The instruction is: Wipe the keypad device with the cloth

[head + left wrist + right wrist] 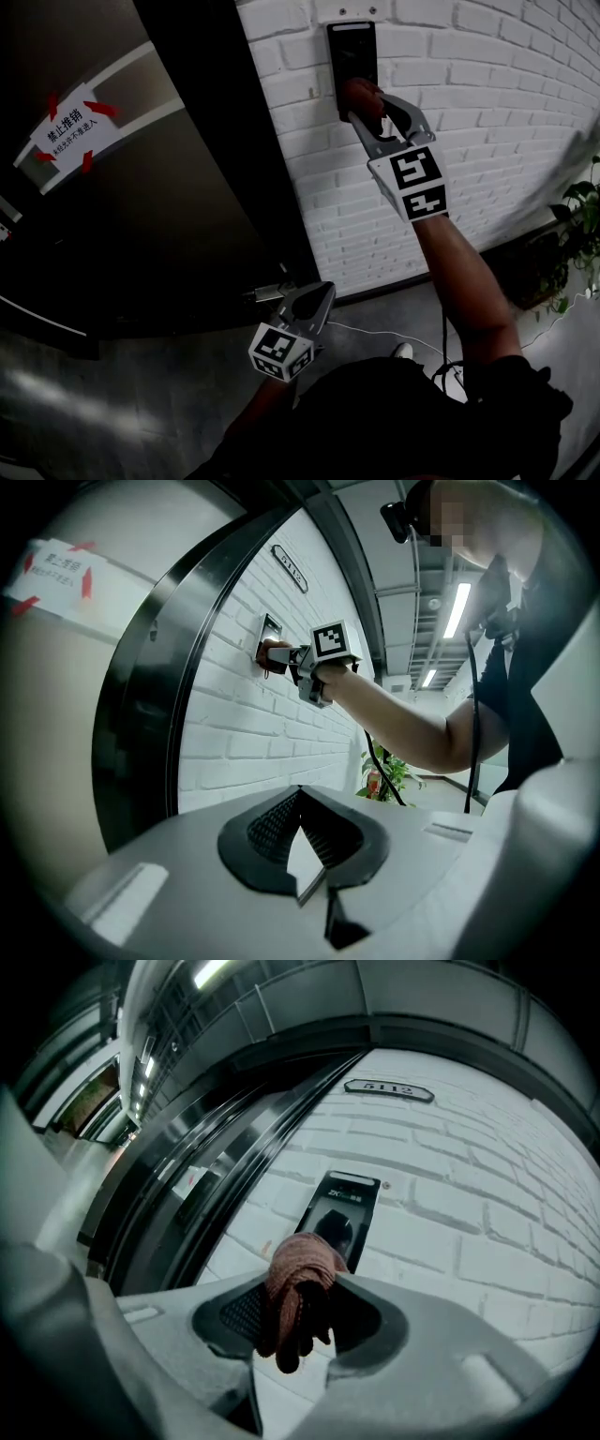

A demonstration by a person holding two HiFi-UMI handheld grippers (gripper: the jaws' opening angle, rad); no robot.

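The keypad device (342,1206) is a dark upright panel fixed to the white brick wall (487,112), just right of the dark door (187,206). The reddish cloth (298,1283) is bunched up at its lower part; it looks pressed to the face, though I cannot be sure it touches. My right gripper (367,105) is clenched on that cloth, arm raised to the wall. My left gripper (323,291) hangs low and near me, jaw tips together with nothing between them. A taped paper notice (70,127) sits on the door to the far left, and a leafy plant (581,225) stands at the right.
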